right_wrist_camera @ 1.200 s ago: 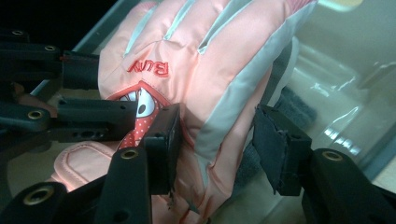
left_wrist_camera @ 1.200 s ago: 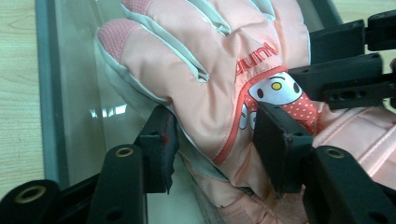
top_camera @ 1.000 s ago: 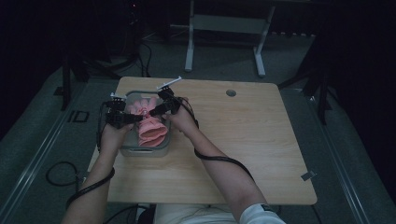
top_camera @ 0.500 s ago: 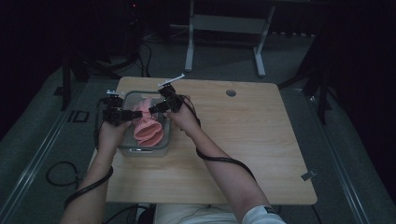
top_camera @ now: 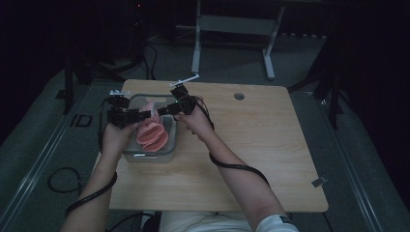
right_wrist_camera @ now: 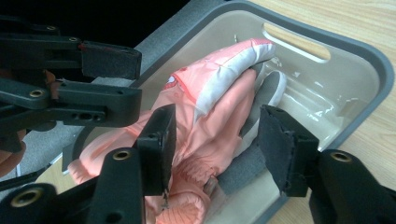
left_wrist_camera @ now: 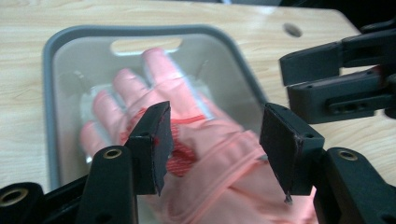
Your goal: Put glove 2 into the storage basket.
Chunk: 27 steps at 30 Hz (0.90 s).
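Desk (top_camera: 251,145): while both grippers hover at centre left, it carries the tub.
Tub (top_camera: 170,150): clear, grey-rimmed, holding the gloves.
Gloves (top_camera: 152,135): pink, heaped inside.
Left gripper (top_camera: 146,114): fingers parted, gripping nothing.
Right gripper (top_camera: 162,110): fingers parted, gripping nothing.

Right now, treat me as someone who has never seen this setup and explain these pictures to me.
A person at a light wooden table holds a handheld black two-fingered tool in each hand: the left gripper and the right gripper. One picture looks down from above; the other two come from cameras riding on each tool, looking along its fingers. On the table sits a clear plastic bin with a grey rim, holding pink-and-grey fabric gloves. Both tools hover over the gloves with fingers apart, gripping nothing.
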Available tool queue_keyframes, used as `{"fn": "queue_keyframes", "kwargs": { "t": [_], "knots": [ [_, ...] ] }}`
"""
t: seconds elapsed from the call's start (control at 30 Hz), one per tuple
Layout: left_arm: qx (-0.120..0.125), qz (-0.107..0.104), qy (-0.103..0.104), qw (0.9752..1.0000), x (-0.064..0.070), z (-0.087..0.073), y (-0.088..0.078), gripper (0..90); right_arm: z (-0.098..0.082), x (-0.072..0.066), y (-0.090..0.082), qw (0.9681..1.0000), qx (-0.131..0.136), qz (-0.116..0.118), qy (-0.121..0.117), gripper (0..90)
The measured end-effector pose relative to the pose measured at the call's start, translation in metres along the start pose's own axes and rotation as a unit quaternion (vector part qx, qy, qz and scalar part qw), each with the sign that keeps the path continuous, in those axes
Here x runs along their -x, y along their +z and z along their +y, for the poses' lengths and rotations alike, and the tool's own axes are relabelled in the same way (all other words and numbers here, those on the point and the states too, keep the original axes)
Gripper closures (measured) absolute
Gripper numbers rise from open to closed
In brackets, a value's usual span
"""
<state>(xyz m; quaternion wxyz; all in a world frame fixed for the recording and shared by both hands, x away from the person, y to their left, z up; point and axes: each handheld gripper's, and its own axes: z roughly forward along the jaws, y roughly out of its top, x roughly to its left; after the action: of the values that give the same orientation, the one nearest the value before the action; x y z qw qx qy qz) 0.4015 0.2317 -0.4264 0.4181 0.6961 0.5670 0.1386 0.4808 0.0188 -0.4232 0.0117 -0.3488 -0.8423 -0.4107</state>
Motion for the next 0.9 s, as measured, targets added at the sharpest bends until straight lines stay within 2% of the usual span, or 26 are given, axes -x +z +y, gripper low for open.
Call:
{"fn": "queue_keyframes", "kwargs": {
  "t": [0.07, 0.13, 0.2, 0.27, 0.33, 0.47, 0.57, 0.7, 0.83, 0.9],
  "knots": [
    [0.005, -0.004, 0.008, 0.9999, 0.007, 0.000, -0.003, 42.6, -0.003, 0.001, -0.005, 1.0000, 0.002, 0.002, -0.006, 42.9],
    [0.009, -0.020, 0.013, 0.9997, 0.013, -0.001, -0.006, 35.2, -0.006, 0.002, -0.010, 0.9999, 0.001, 0.009, -0.014, 37.8],
    [0.007, -0.024, 0.022, 0.9994, 0.020, -0.002, -0.008, 26.0, -0.010, 0.004, -0.015, 0.9997, 0.000, 0.010, -0.023, 33.6],
    [0.008, -0.032, 0.030, 0.9990, 0.028, -0.004, -0.009, 22.4, -0.013, 0.006, -0.020, 0.9995, 0.002, 0.016, -0.028, 28.5],
    [0.005, -0.025, 0.044, 0.9987, 0.037, -0.007, -0.009, 14.7, -0.017, 0.008, -0.027, 0.9992, 0.000, 0.017, -0.036, 25.1],
    [0.019, -0.040, 0.066, 0.9968, 0.054, -0.011, -0.012, 11.4, -0.025, 0.015, -0.040, 0.9989, 0.012, 0.019, -0.041, 22.7],
    [0.019, -0.049, 0.089, 0.9947, 0.066, -0.013, -0.012, 9.4, -0.032, 0.022, -0.046, 0.9988, 0.013, 0.005, -0.047, 21.9],
    [0.015, -0.059, 0.117, 0.9912, 0.082, -0.019, -0.007, 2.2, -0.043, 0.029, -0.052, 0.9977, 0.015, 0.001, -0.066, 17.6],
    [0.017, -0.074, 0.145, 0.9865, 0.099, -0.027, -0.003, 2.2, -0.054, 0.035, -0.056, 0.9970, 0.017, 0.006, -0.075, 17.9],
    [0.017, -0.085, 0.152, 0.9846, 0.108, -0.030, -0.001, 2.2, -0.059, 0.038, -0.058, 0.9968, 0.023, 0.015, -0.075, 18.0]
  ]
}}
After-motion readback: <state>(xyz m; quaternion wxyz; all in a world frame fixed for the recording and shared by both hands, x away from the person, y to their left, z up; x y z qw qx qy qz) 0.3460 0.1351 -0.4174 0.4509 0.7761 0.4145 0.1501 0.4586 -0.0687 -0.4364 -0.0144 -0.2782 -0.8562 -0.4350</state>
